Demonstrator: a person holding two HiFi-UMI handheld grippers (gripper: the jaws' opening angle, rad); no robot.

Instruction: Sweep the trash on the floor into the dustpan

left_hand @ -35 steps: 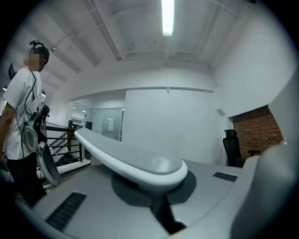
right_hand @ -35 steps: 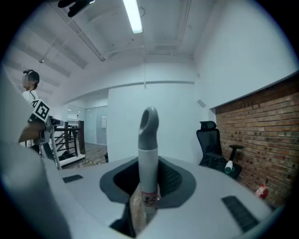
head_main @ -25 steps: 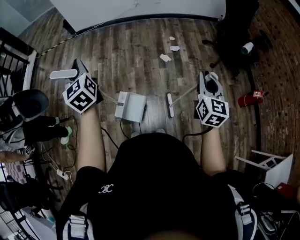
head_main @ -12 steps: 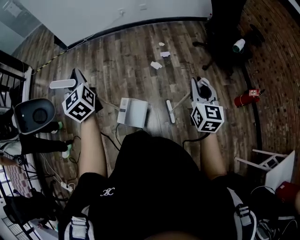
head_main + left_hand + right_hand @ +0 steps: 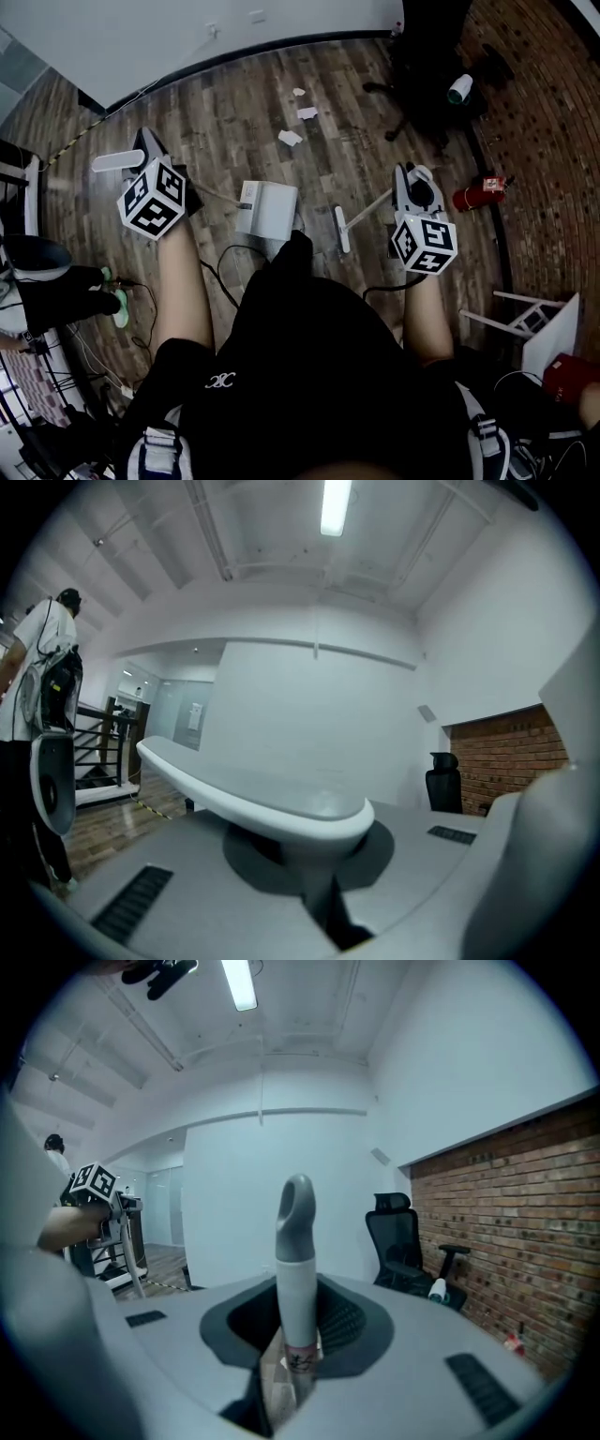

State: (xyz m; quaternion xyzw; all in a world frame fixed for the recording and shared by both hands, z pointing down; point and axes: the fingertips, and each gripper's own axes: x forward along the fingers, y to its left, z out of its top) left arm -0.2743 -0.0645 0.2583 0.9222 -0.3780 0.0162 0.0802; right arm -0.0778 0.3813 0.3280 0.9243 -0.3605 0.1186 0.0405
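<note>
head view: left gripper point(image 5: 155, 167) holds the dustpan point(image 5: 267, 208) by its long handle; pan sits on the floor just ahead of the person's feet. right gripper point(image 5: 412, 185) holds the broom point(image 5: 343, 229), head on the floor just right of the pan, not touching it. trash point(image 5: 290, 138) = three pale scraps in a loose line, well ahead of both tools, nearer the wall. chair point(image 5: 420, 58) base is off to the right of the scraps. a cable point(image 5: 228, 265) loops on the floor just behind the pan.

left gripper view: jaws closed tight on the stem under the pan handle's point(image 5: 251, 797) wide white top. grip looks solid.

right gripper view: jaws clamped on the broom shaft point(image 5: 295, 1283) just under its grey tip, so the hold is at the very top end.

judgement: nothing swept yet; both tools need to go forward to the scraps.

risks:
- top-end grip gives poor leverage, so the head may skate over the paper or twist in the jaws.
- scraps look light and spread out, so a fast stroke may flick them past the pan or toward the chair legs.
- if the pan lip isn't flat on the planks, paper slides under it.
- the cable could snag the pan or a foot.
</note>
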